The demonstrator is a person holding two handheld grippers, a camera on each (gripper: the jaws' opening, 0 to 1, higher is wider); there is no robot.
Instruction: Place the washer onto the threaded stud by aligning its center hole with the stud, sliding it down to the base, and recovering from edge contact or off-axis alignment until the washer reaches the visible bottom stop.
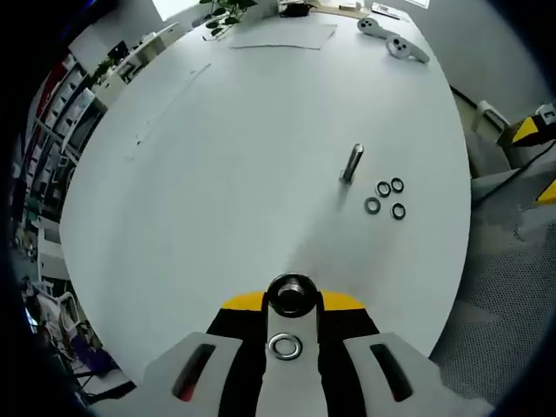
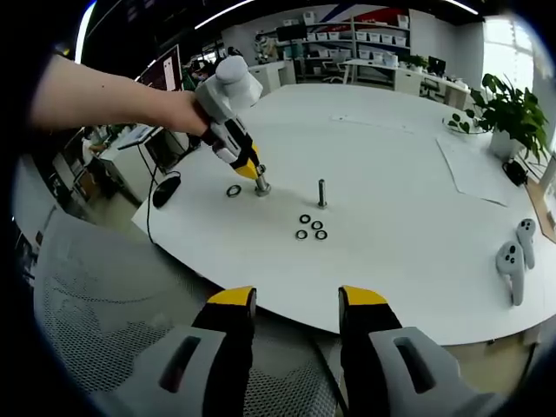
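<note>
Washer-wise, I see my left gripper (image 2: 260, 183) clamped on a steel ring washer (image 1: 291, 294) above the white table (image 1: 217, 174), right gripper's (image 2: 295, 304) jaws apart.

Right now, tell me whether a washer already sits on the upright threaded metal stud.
No; the upright threaded metal stud stands bare, with four small metal washers lying flat on the white table beside it.

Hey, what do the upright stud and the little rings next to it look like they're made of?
The stud looks like bare metal, grey with a dull sheen. The four washers beside it look metal too, dark rings with bright glints, though they are too small to be sure.
</note>
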